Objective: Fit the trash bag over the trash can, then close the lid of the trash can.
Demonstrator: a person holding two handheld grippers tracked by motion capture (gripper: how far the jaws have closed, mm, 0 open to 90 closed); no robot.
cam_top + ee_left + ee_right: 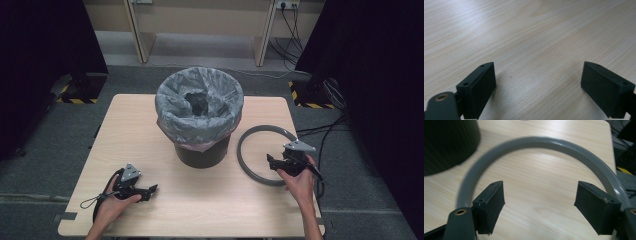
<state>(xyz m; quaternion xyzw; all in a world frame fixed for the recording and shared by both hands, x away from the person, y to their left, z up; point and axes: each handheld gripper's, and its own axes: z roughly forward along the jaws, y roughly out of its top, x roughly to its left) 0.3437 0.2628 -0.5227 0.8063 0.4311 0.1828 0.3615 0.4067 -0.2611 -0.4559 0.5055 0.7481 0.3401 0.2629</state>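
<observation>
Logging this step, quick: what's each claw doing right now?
Left claw: open, nothing between its jaws, bare table beneath.
Right claw: open, holding nothing, over the grey ring.

Lab: black curtains (45,45), hazard-taped stand feet (75,100).

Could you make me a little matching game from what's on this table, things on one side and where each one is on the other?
1. bin
2. grey ring
3. left gripper
4. right gripper

a. jaws open over bare wood
b. mid-table, lined with a plastic bag
c. jaws open, inside the ring
d. flat on the table, right of the bin

1-b, 2-d, 3-a, 4-c
</observation>
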